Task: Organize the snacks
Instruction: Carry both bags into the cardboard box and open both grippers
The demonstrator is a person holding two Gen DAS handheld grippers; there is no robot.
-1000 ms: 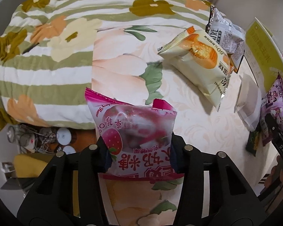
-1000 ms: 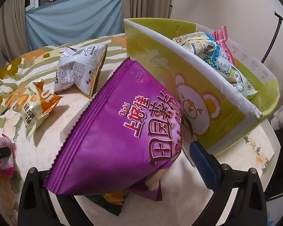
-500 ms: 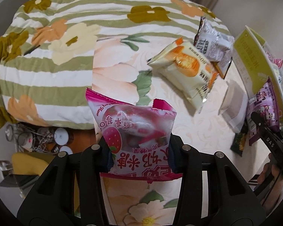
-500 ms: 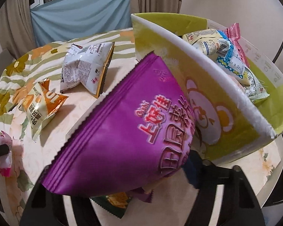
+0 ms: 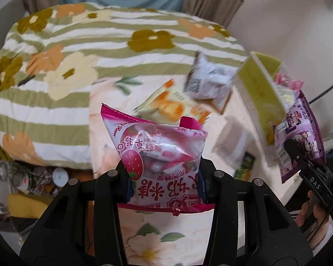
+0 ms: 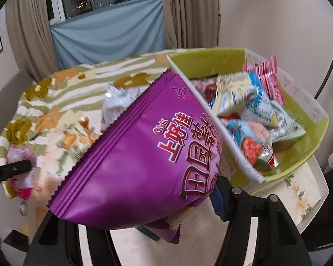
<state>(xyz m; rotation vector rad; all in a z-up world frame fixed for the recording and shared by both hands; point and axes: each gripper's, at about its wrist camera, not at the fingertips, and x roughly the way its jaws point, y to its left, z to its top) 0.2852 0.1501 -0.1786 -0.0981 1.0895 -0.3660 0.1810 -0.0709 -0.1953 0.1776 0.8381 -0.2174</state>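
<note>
My left gripper (image 5: 164, 184) is shut on a pink strawberry candy bag (image 5: 159, 153), held above the table. My right gripper (image 6: 142, 208) is shut on a large purple chip bag (image 6: 139, 161), lifted beside the near wall of a green box (image 6: 299, 166) that holds several snack packets. The purple bag (image 5: 299, 141) and the box (image 5: 259, 88) also show at the right of the left wrist view. An orange-and-cream packet (image 5: 173, 106) and a silver packet (image 5: 208, 84) lie on the table between the grippers.
The round table carries a floral, green-striped cloth (image 5: 77, 66). A white packet (image 5: 230, 139) and a dark green packet (image 5: 246, 168) lie near the box. Curtains and a window (image 6: 104, 11) stand behind. Clutter (image 5: 33, 177) lies on the floor at the left.
Both grippers have risen with their bags. The purple bag now sits higher against the box wall, and the box's inside shows more. The left view has tilted up toward the curtains.
</note>
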